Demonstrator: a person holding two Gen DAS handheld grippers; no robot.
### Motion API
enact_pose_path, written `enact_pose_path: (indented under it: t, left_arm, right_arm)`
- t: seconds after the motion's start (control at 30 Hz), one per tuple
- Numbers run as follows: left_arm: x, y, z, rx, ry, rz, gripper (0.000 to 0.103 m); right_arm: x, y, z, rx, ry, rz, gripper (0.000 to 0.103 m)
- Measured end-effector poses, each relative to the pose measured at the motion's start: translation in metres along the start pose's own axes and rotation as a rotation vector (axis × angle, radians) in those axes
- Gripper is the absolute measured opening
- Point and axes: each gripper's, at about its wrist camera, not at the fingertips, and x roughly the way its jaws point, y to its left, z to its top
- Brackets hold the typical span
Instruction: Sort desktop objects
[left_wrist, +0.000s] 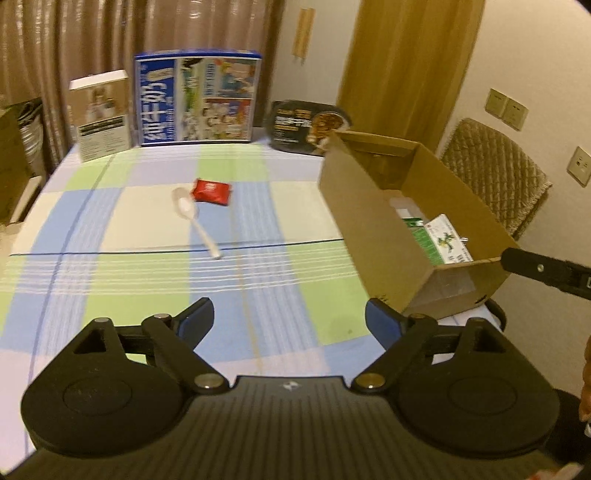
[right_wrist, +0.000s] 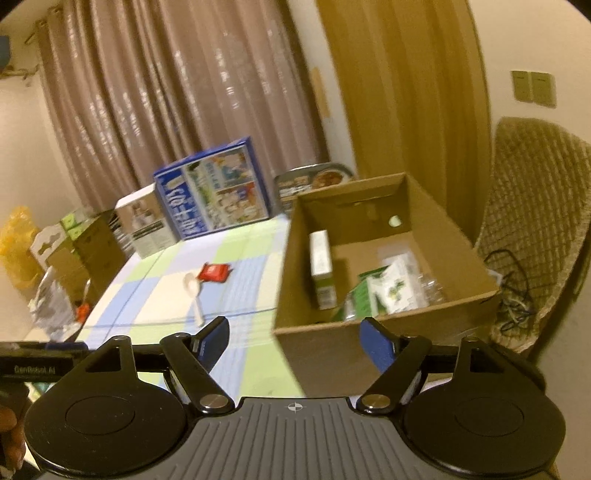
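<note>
A red packet (left_wrist: 211, 192) (right_wrist: 213, 273) and a white plastic spoon (left_wrist: 195, 220) (right_wrist: 194, 293) lie side by side in the middle of the checked tablecloth (left_wrist: 122, 206). An open cardboard box (left_wrist: 358, 225) (right_wrist: 317, 347) stands on the right and holds green-and-white cartons (left_wrist: 443, 242) (right_wrist: 384, 291). My left gripper (left_wrist: 290, 317) hovers open over the cloth, nearer me than the spoon, with nothing between its blue pads. My right gripper (right_wrist: 293, 332) is open and bare too, just in front of the box's near wall.
At the table's far edge stand a blue milk carton box (left_wrist: 197, 99) (right_wrist: 214, 195), a smaller white-and-brown box (left_wrist: 101, 114) (right_wrist: 144, 225) and a dark food tray (left_wrist: 308, 125). A padded chair (left_wrist: 495, 173) (right_wrist: 535, 229) sits right of the box. Boxes and bags crowd the floor at left (right_wrist: 55, 266).
</note>
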Motion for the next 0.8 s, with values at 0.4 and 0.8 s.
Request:
enact_pose_path:
  t: [0.4, 0.8]
  left_arm:
    - [-0.028, 0.062, -0.011, -0.05, -0.012, 0.161, 0.101]
    - [-0.015, 0.099, -0.018, -0.096, 0.027, 0.225, 0.102]
  right_arm:
    - [0.016, 0.063, -0.019, -0.109, 0.071, 0.111, 0.089]
    - [0.049, 0.093, -0.046, -0.175, 0.164, 0.141, 0.094]
